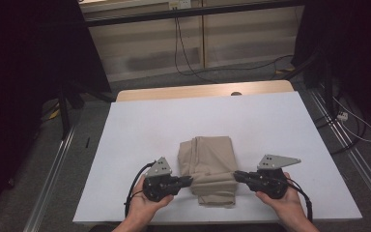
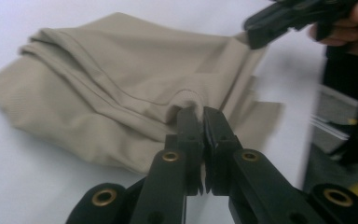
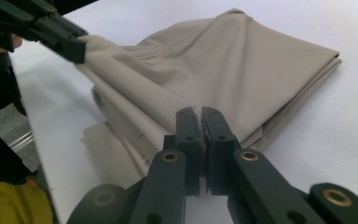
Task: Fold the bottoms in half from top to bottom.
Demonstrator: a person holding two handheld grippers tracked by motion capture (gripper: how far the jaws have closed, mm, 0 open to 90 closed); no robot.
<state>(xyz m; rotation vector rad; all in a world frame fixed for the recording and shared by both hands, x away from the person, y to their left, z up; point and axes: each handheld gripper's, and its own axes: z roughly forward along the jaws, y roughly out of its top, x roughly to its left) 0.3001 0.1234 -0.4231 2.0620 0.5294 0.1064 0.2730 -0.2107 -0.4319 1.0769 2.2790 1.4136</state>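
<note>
A folded beige cloth (image 1: 206, 162) lies on the white table (image 1: 145, 125) near its front edge. My left gripper (image 1: 190, 181) is shut on the cloth's left edge and my right gripper (image 1: 236, 175) is shut on its right edge, the two facing each other. In the left gripper view the black jaws (image 2: 198, 111) pinch a small fold of the cloth (image 2: 121, 79), and the other gripper (image 2: 272, 23) holds the far edge. Along the right gripper view, the jaws (image 3: 199, 111) close on the layered edge of the cloth (image 3: 223, 65), with the other gripper (image 3: 67, 39) clamped on the opposite side.
A wooden strip (image 1: 203, 91) runs along the table's back edge. Beyond it, cables (image 1: 183, 58) trail on the floor in front of a pale wall panel. Metal rails (image 1: 53, 169) flank the table on both sides. White surface lies open behind and beside the cloth.
</note>
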